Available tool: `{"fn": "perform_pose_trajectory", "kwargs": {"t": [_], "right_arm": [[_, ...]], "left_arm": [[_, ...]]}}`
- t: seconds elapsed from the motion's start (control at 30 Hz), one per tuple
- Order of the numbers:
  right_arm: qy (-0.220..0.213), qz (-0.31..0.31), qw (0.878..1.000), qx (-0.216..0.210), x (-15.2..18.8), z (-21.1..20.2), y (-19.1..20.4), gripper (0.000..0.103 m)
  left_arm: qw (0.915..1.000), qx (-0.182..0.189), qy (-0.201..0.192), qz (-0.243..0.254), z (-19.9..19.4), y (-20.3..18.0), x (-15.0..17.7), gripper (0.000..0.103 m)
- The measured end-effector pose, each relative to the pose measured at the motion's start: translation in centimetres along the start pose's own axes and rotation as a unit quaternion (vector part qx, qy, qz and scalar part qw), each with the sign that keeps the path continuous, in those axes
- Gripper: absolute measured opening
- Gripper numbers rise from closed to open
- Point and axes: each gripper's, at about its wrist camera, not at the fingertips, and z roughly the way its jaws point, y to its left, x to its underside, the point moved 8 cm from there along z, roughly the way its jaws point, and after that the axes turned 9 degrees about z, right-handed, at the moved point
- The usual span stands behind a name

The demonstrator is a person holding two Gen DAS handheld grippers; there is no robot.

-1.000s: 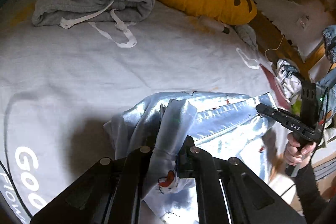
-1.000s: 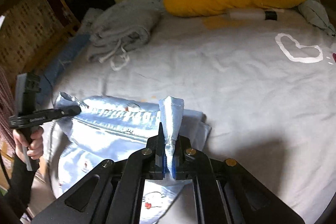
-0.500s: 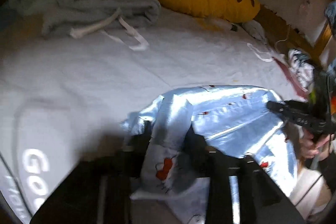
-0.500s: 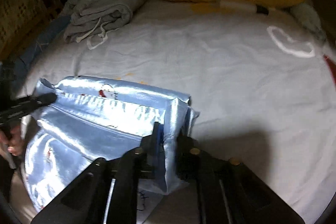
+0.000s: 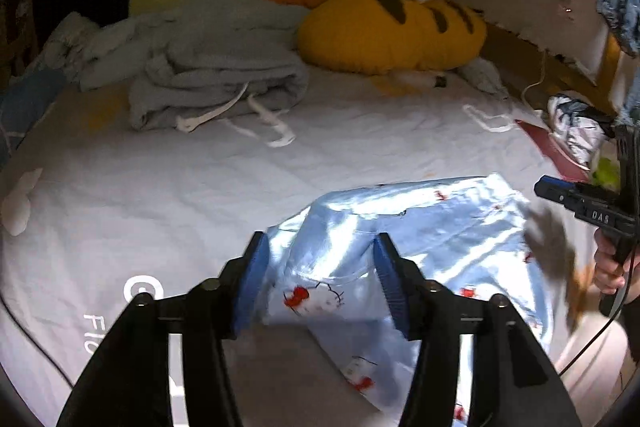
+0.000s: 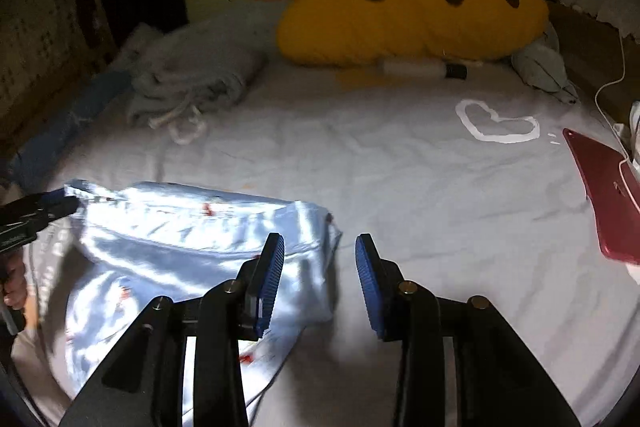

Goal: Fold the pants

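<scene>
Left hand-held gripper (image 5: pixel 318 267) released, jaws opening, pads clear of pale blue satin pants (image 5: pixel 420 227) on bed (image 5: pixel 160 187). Right hand-held gripper (image 6: pixel 320 267) released, jaws opening, over pants' folded edge.

Black hand-held gripper (image 5: pixel 318 277), ribbed blue pads (image 5: pixel 252 281)

White letters "DAS" stand on the right gripper (image 5: pixel 560 193) at the right edge; the bedsheet (image 5: pixel 160 195) shows cut-off "Fl" near left.
</scene>
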Motion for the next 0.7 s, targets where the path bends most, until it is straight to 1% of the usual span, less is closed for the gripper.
{"fn": "perform_pose_trajectory", "kwargs": {"t": [0.1, 0.2, 0.27, 0.37, 0.43, 0.47, 0.5, 0.53, 0.57, 0.6, 0.63, 0.7], "right_arm": [[-0.022, -0.012, 1.000, -0.001, 0.8, -2.1, 0.5, 0.039], [-0.036, -0.027, 0.999, -0.016, 2.0, -4.0, 1.4, 0.039], [-0.044, -0.046, 0.998, -0.022, 3.0, -4.8, 2.3, 0.039], [-0.049, -0.063, 0.997, -0.024, 3.6, -5.1, 3.4, 0.039], [-0.050, -0.066, 0.996, -0.018, 3.4, -4.7, 3.5, 0.039], [-0.048, -0.059, 0.997, -0.015, 3.3, -4.4, 3.3, 0.039], [-0.045, -0.053, 0.997, -0.017, 3.2, -4.2, 3.2, 0.039], [-0.039, -0.045, 0.998, -0.027, 3.3, -4.3, 2.9, 0.039], [-0.038, -0.042, 0.998, -0.030, 3.5, -4.5, 2.8, 0.039], [-0.039, -0.042, 0.998, -0.031, 3.7, -4.6, 2.7, 0.039], [-0.042, -0.043, 0.998, -0.033, 4.0, -5.0, 2.6, 0.039], [-0.043, -0.043, 0.997, -0.041, 5.1, -5.9, 2.9, 0.039]], "left_arm": [[1.0000, -0.008, -0.003, -0.002, -0.8, -0.5, 0.0, 0.056], [0.9998, -0.005, -0.006, -0.020, -1.6, -0.5, 0.3, 0.056], [0.9995, -0.022, -0.012, -0.020, -1.9, -0.2, 0.2, 0.056], [0.9991, -0.039, -0.012, -0.013, -1.1, 0.4, -0.5, 0.056], [0.9987, -0.044, 0.000, -0.026, -0.2, 1.1, -0.7, 0.050], [0.9985, -0.039, 0.002, -0.039, -0.2, 1.3, -0.5, 0.050], [0.9984, -0.024, -0.001, -0.052, -0.3, 1.3, -0.4, 0.050], [0.9983, -0.016, -0.005, -0.055, -0.6, 1.2, -0.2, 0.050], [0.9984, -0.023, -0.006, -0.051, -0.9, 1.1, 0.0, 0.050], [0.9985, -0.039, -0.005, -0.039, -1.5, 0.8, 0.3, 0.050], [0.9986, -0.045, -0.010, -0.025, -2.2, 0.3, 0.5, 0.050], [0.9982, -0.052, -0.031, 0.000, -4.3, -1.3, 1.2, 0.051]]}}
